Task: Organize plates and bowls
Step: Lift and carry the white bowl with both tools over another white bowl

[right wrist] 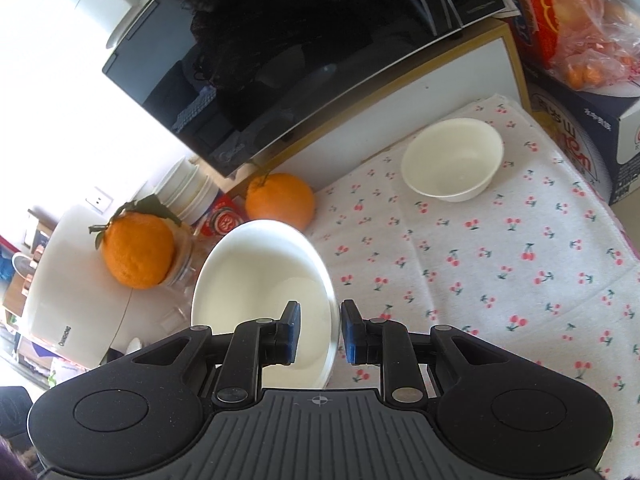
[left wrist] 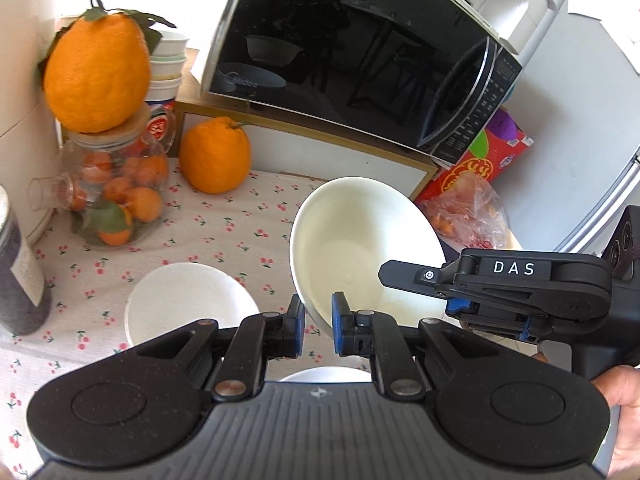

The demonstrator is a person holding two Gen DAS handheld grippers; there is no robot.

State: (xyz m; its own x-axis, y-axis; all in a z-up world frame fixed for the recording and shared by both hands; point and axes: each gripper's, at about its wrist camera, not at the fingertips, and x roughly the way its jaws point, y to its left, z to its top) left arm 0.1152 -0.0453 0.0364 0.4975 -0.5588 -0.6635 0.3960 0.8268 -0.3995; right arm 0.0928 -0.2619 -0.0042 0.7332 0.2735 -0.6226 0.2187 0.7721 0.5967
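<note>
Each gripper, left (left wrist: pixel 318 322) and right (right wrist: pixel 320 330), pinched a tilted white bowl's (left wrist: pixel 360 240) rim. Another bowl (right wrist: pixel 452 160) sat empty (cherry-print cloth (right wrist: pixel 500 280) beneath), an orange (right wrist: pixel 280 200) beside the microwave (right wrist: pixel 300 40).

bright daylight throughout; the wall (right wrist: pixel 80 92) at the right view's left is blown out, probably by a window. the microwave door (left wrist: pixel 340 60) mirrors the room darkly. fisheye bending curves edges; corners go black.

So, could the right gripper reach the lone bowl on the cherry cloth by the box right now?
Probably not yet. The cloth between is bare, but the right gripper has a tilted white bowl between its fingers; that likely needs setting down before it takes the lone bowl.
</note>
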